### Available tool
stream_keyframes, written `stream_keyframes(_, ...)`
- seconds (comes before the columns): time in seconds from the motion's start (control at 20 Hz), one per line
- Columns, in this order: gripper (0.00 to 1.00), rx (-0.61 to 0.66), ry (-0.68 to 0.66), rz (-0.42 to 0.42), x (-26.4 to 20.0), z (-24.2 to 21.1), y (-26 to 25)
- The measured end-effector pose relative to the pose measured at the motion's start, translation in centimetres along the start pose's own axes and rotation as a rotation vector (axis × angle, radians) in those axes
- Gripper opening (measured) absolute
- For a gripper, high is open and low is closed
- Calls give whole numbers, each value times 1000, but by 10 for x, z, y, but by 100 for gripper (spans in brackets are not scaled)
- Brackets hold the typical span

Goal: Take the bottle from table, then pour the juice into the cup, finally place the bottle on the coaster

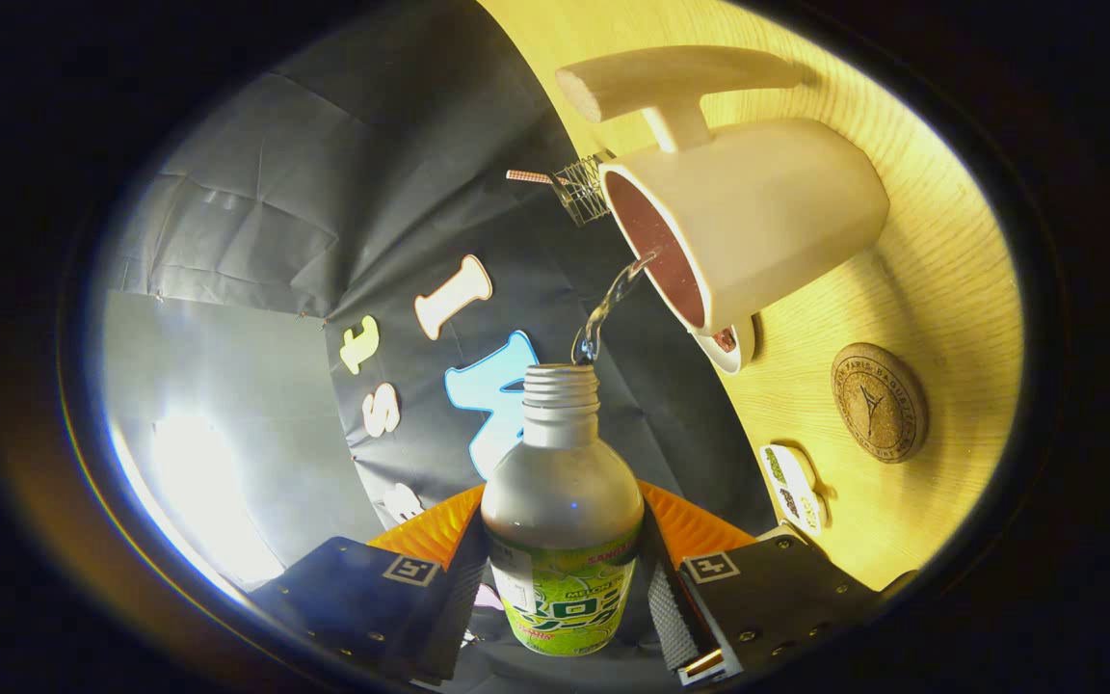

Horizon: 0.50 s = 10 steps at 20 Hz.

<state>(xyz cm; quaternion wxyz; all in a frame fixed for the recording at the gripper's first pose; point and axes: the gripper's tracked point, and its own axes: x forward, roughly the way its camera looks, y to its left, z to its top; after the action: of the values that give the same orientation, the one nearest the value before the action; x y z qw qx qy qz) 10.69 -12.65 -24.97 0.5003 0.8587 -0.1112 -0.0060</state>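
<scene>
My gripper (563, 578) is shut on the bottle (563, 525), a clear bottle with a green label and no cap, tipped over sideways. Both fingers press on its sides. A thin clear stream (608, 308) runs from the bottle's mouth into the white cup (757, 217), which has a dark red inside and a long wooden handle (671, 82). The cup stands on the wooden table (940, 260). The round cork coaster (879, 402) lies on the table a short way beside the cup, closer to my fingers.
A small white dish (734, 345) sits right by the cup's rim. A small wire holder (582, 185) with a thin stick stands past the cup at the table's far edge. A small white patterned piece (793, 487) lies on the table close to one finger.
</scene>
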Motion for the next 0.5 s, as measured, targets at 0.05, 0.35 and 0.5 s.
stream_keyframes(0.05,76,5,-2,-1,0,0,0)
stream_keyframes(0.35,76,57,-32,-1,4,-1,5)
stream_keyframes(0.5,77,79,-47,4,8,-2,7)
